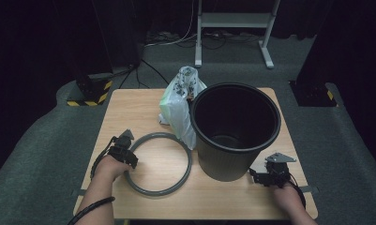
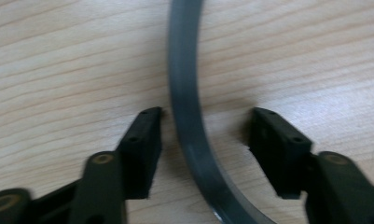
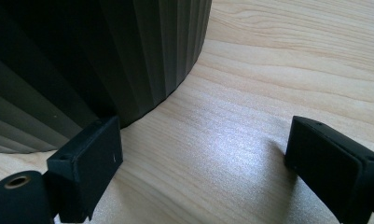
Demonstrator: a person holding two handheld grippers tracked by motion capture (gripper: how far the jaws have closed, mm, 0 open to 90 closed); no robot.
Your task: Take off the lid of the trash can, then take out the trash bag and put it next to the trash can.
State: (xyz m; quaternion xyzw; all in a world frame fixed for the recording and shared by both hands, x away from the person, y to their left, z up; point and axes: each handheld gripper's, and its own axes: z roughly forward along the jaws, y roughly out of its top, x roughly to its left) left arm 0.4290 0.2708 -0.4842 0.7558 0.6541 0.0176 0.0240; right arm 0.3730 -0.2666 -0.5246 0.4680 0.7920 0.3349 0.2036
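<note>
Straddling grey ring [image 2: 187, 116] with left gripper [image 2: 205, 128], jaws apart, not touching; band running lengthwise between. Right gripper [image 3: 201, 154] idling released beside black bin [image 3: 96, 56].

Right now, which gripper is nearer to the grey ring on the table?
Left. The left gripper straddles the grey ring, its jaws either side of the band without pressing it. The right gripper sits beyond the black bin, beside its base.

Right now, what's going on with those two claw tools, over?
Left gripper open, jaws astride the grey plastic ring, not gripping. Right gripper open beside the black ribbed bin. Nothing in the way.
</note>
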